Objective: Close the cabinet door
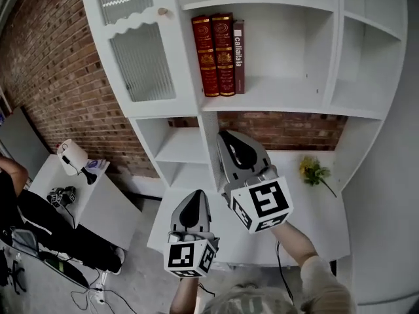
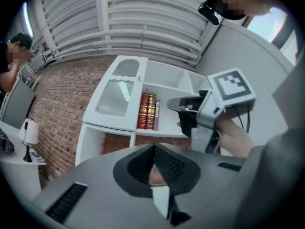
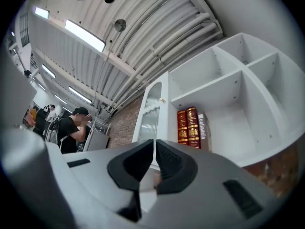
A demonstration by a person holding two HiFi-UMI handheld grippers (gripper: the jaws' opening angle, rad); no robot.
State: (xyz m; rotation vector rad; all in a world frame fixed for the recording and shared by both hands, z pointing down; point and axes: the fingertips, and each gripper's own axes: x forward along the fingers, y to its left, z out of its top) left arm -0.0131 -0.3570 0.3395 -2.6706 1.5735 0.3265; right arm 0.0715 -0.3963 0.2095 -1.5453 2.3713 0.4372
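The white cabinet (image 1: 196,113) has a ribbed-glass door (image 1: 141,57) with a small round knob (image 1: 162,11) at its upper left. The door lies over the left compartment and looks flush with the front. In the left gripper view the door (image 2: 116,97) also sits flat against the frame. My right gripper (image 1: 226,137) hangs below the book shelf, well to the right of the door, shut with nothing between its jaws (image 3: 155,142). My left gripper (image 1: 194,198) is lower and nearer to me, also shut and holding nothing (image 2: 154,147). Neither gripper touches the door.
Two red books (image 1: 218,54) and a dark one (image 1: 238,56) stand on the open shelf beside the door. A yellow flower (image 1: 314,172) lies on the lower ledge. At the left stand a low white table (image 1: 98,201) with a lamp (image 1: 73,157), a person (image 1: 13,175) and a brick wall (image 1: 46,57).
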